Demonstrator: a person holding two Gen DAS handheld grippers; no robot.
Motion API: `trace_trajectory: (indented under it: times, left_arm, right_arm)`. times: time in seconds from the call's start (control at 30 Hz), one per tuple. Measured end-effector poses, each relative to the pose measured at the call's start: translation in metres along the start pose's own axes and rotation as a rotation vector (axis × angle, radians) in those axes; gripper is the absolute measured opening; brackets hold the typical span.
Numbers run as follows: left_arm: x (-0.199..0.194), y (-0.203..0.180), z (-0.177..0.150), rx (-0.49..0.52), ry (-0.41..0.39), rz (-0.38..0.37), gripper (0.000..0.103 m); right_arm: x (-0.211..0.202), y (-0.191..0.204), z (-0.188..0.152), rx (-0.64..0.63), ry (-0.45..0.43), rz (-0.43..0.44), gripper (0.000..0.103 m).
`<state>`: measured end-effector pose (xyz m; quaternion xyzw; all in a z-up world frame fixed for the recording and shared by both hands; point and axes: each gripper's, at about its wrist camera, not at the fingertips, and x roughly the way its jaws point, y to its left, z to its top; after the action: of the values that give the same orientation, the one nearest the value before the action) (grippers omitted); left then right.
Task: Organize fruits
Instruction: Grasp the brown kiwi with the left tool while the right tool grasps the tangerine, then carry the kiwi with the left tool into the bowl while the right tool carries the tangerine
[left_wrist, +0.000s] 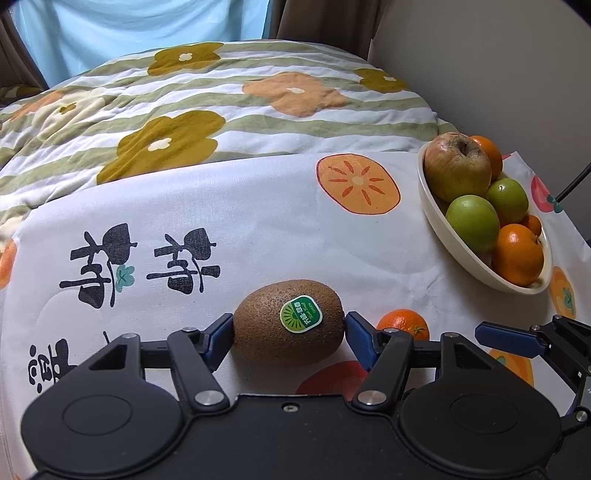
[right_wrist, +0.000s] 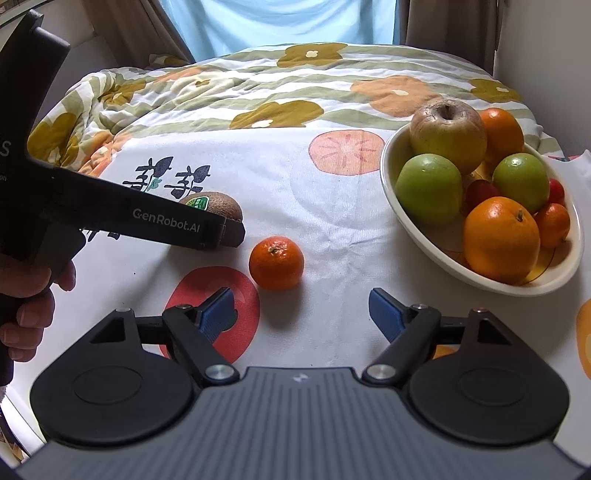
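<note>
A brown kiwi (left_wrist: 290, 328) with a green sticker lies on the printed cloth, and my left gripper (left_wrist: 288, 325) is shut on it, one blue pad against each end. The right wrist view shows the same kiwi (right_wrist: 221, 205) half hidden behind the left gripper's finger (right_wrist: 229, 230). A small mandarin (right_wrist: 276, 262) sits on the cloth just ahead of my right gripper (right_wrist: 301, 308), slightly left of its gap. That gripper is open and holds nothing. The mandarin (left_wrist: 404, 325) also peeks out behind the left gripper's right pad.
A cream oval bowl (right_wrist: 436, 240) at the right holds apples, oranges and small red fruits; it also shows in the left wrist view (left_wrist: 443, 229). A flowered quilt (left_wrist: 221, 103) is bunched up beyond the cloth. A person's hand (right_wrist: 26, 295) grips the left tool's handle.
</note>
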<state>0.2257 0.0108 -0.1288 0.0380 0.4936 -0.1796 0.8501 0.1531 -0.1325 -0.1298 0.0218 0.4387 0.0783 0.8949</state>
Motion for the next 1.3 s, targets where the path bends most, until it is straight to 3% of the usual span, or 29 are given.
trace_trajectory:
  times: [0.07, 0.2, 0.63, 0.73, 1.3]
  left_arm:
    - [-0.002, 0.004, -0.001, -0.005, 0.002, 0.006, 0.069]
    - [-0.006, 0.012, -0.005, -0.001, 0.002, 0.033, 0.069]
    - [-0.02, 0.024, -0.022, -0.024, -0.001, 0.082, 0.069]
    - [-0.023, 0.025, -0.025, -0.032, -0.006, 0.09, 0.069]
    - [-0.07, -0.002, -0.028, -0.075, -0.09, 0.102, 0.068]
  right_arm:
    - [0.002, 0.001, 0.002, -0.007, 0.0, 0.004, 0.095]
    - [0.01, 0.003, 0.005, -0.031, 0.013, 0.017, 0.082]
    - [0.027, 0.01, 0.014, -0.063, 0.008, 0.042, 0.075]
    - [0.028, 0.011, 0.016, -0.072, 0.016, 0.059, 0.052]
    - [-0.025, -0.006, 0.025, -0.085, -0.061, 0.071, 0.051]
